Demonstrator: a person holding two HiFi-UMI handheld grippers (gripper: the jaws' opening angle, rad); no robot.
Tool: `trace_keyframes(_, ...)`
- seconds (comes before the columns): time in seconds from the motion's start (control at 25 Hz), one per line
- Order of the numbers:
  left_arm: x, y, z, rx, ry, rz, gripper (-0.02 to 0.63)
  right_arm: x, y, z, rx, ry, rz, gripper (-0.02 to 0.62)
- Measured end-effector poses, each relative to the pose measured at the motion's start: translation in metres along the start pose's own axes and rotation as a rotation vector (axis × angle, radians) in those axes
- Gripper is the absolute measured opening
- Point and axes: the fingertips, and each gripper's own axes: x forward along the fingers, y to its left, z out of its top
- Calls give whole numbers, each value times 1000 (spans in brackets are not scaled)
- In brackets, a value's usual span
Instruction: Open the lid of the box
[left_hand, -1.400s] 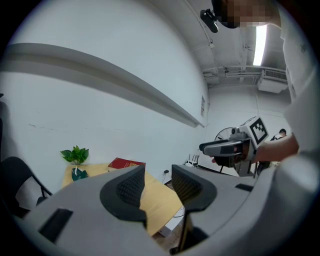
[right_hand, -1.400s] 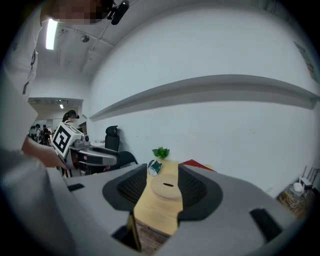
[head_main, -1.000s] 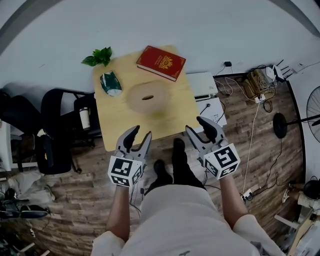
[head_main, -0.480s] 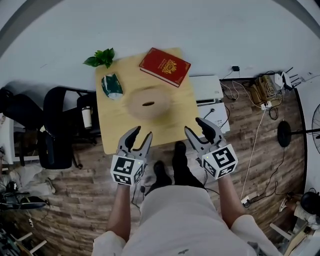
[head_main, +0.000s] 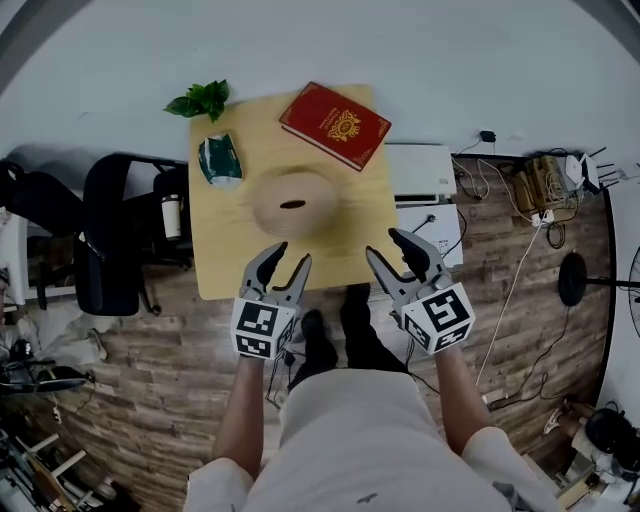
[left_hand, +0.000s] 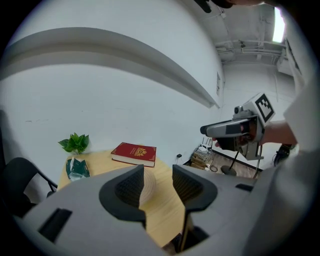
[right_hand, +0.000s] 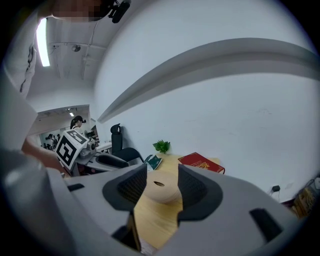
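Wood-plank floor (head_main: 150, 380) runs up to a plain white wall (head_main: 450, 50), and a small pale wooden table (head_main: 225, 265) stands against that wall. The round wooden box (head_main: 293, 203) sits near the middle of the tabletop, with a dark slot in its domed top. Its lid seems to be seated, though the seam is too blurred to be sure. Beyond the box, toward the wall, a red book (head_main: 335, 125) lies flat and askew. To the box's left lies a green packet (head_main: 220, 162), and farther behind that a small leafy plant (head_main: 200, 102) stands at the table's back corner. Left of the box, off the table, black chairs (head_main: 100, 240) crowd the floor. To the box's right, also off the table, are a white unit (head_main: 420, 172) and a tangle of cables (head_main: 520, 190). On the near side of the box, over the table's front edge, the left gripper (head_main: 290, 255) and the right gripper (head_main: 384, 243) hover side by side, well apart from each other and both short of the box. Each gripper view shows its jaws spread and released with nothing between the pads, only tabletop and the box seen beyond the gap.
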Motion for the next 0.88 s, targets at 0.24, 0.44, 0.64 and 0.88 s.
trace_keyframes(0.24, 23, 0, -12, -7, 55, 41, 158, 14, -11, -5, -4, 22, 65, 179)
trace_keyframes(0.44, 51, 4, -30, 34, 113, 72, 163, 23, -25, -13, -4, 45, 95, 179)
trace_keyframes(0.64, 73, 6, -45, 37, 148, 98, 164, 31, -38, -17, -19, 68, 122, 179)
trace_keyframes(0.88, 91, 12, -68, 58, 215, 138, 170, 38, -47, -23, -29, 89, 162, 179)
